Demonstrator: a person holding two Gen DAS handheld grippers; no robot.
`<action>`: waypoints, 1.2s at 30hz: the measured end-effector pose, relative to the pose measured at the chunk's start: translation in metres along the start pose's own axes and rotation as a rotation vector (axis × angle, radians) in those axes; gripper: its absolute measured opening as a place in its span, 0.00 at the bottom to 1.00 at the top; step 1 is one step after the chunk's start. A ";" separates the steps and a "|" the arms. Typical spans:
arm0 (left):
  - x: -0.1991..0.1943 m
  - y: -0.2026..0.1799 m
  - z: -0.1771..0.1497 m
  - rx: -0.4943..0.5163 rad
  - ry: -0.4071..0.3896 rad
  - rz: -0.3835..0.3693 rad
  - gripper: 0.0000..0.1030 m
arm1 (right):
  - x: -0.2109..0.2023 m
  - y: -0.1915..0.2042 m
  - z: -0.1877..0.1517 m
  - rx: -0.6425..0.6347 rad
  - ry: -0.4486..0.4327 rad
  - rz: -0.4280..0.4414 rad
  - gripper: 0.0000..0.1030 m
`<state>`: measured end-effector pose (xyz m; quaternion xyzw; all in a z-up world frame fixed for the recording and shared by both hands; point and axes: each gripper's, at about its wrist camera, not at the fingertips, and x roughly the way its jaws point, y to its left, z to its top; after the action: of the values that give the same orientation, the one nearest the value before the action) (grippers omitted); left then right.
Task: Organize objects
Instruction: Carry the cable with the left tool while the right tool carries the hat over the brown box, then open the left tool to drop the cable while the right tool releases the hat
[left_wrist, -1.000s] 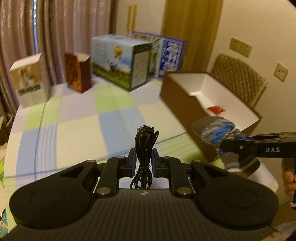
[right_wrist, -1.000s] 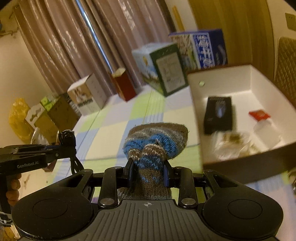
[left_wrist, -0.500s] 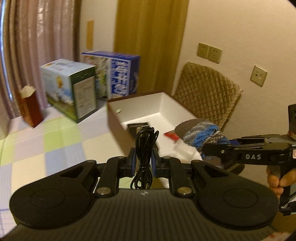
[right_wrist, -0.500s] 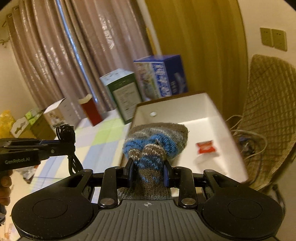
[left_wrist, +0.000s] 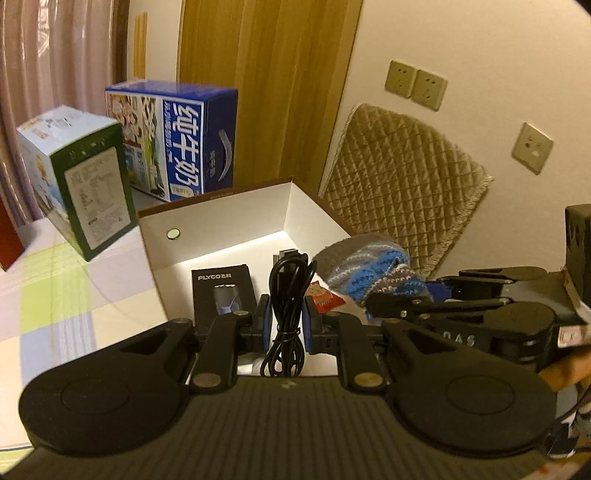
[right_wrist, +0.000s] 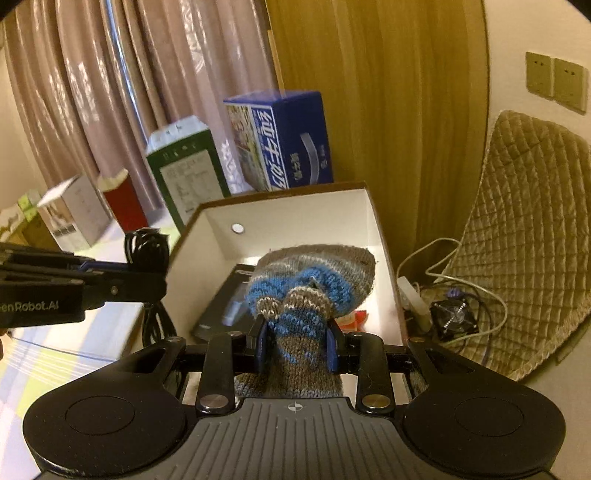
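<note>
The left gripper (left_wrist: 286, 319), at lower centre of its own view, is clamped tight and angled downward, while the right gripper (right_wrist: 297, 341) is likewise closed, with fingers (left_wrist: 570, 371) showing at right edge.

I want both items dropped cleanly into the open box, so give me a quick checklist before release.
1. Left tool shut on the black cable: ok.
2. Right tool shut on the knitted sock: ok.
3. Open box ahead of both tools: ok.
4. Sock over the box interior: ok.
5. Cable fully past the box's near wall: cannot tell.
6. Free floor space beside the black Flyco package: cannot tell.
</note>
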<state>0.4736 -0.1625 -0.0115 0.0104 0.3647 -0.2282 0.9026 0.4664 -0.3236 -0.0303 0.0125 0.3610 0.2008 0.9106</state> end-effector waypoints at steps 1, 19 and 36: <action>0.008 0.002 0.003 -0.009 0.009 0.001 0.12 | 0.007 -0.003 0.002 -0.007 0.006 -0.003 0.27; 0.132 0.016 0.024 -0.110 0.179 0.023 0.13 | 0.083 -0.028 0.026 -0.170 0.080 -0.050 0.27; 0.133 0.037 0.036 -0.109 0.151 0.142 0.43 | 0.110 -0.018 0.041 -0.328 0.011 -0.094 0.57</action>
<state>0.5966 -0.1893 -0.0785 0.0041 0.4421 -0.1421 0.8856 0.5727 -0.2942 -0.0747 -0.1543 0.3284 0.2140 0.9069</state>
